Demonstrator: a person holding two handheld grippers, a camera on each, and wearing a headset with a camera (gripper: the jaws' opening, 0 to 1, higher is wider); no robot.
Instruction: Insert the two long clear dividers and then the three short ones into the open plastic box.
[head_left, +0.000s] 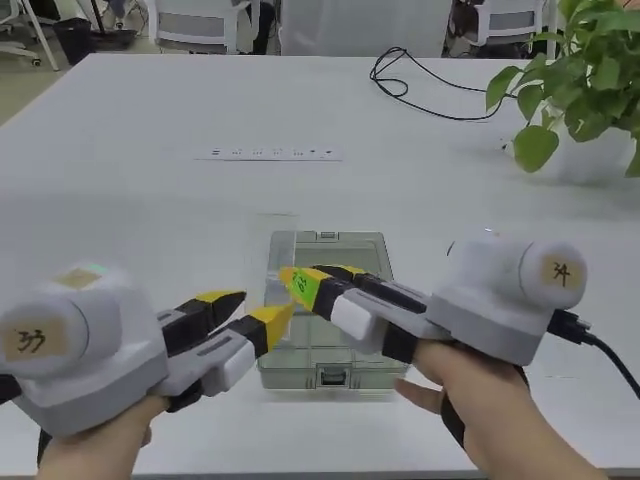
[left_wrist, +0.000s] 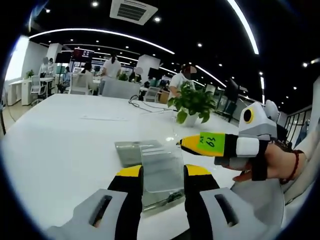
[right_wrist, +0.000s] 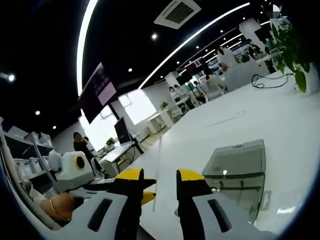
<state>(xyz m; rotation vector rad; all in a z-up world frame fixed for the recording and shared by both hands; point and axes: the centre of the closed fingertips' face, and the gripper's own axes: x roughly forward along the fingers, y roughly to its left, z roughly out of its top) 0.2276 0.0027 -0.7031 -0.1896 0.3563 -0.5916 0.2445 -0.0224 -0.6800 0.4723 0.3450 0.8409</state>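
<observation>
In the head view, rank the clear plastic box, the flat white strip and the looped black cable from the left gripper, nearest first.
From the left gripper:
1. Clear plastic box, just right of its jaws.
2. White strip, mid-table beyond.
3. Black cable, far back, rightward.

Open-plan office. A broad white table (head_left: 150, 110) carried a power strip (head_left: 270, 153), a looped black cable (head_left: 420, 85) and a potted plant (head_left: 590, 90) toward its far side. Chairs (head_left: 200, 25) stood beyond. The dark ceiling (left_wrist: 200, 20) held curved light strips (left_wrist: 242, 25) and an air vent (left_wrist: 132, 10). A wall screen (right_wrist: 97, 92) hung beside a bright window (right_wrist: 137, 105).
</observation>
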